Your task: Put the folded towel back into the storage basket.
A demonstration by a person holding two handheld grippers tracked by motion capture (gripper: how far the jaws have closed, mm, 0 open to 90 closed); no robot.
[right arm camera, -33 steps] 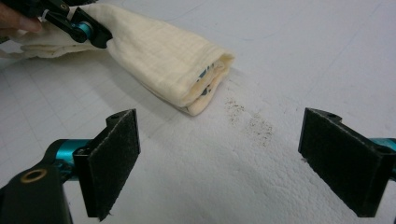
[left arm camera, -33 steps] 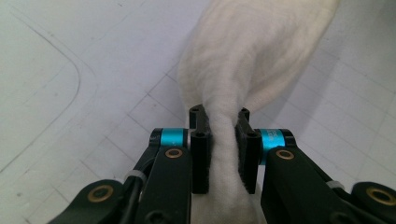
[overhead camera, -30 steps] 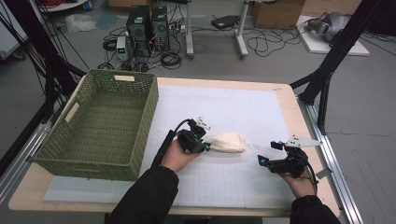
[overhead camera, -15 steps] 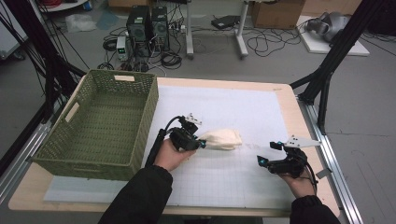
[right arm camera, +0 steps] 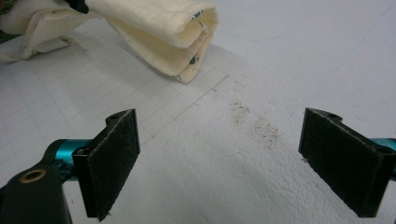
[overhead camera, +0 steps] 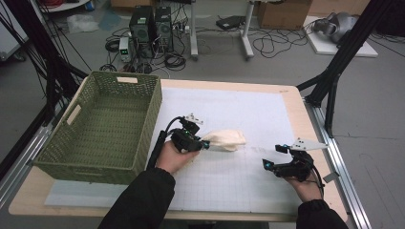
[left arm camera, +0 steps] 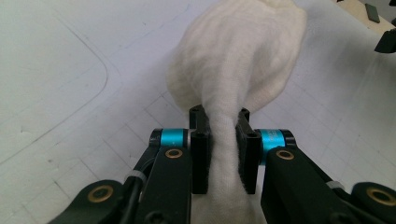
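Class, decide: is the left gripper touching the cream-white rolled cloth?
Touching. The left gripper view shows the left gripper with both jaws pinching the cream-white rolled cloth between them.

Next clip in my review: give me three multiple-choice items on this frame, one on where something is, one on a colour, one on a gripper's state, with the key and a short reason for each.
1. Where is the cream cloth?
A. Inside the basket
B. On the white mat, right of the basket
C. On the floor

2. What colour is the woven basket?
A. Green
B. Red
C. Blue

3. How does the right gripper stand?
A. Shut on the cloth
B. Shut on the basket's rim
C. Open, holding nothing

Key:
1 B: in the high view the cloth lies on the white mat, beside the basket, with the left gripper clamped on one end of it.
2 A: its weave is olive green all round.
3 C: in the right gripper view the jaws stand wide apart over bare mat, with the cloth farther off.
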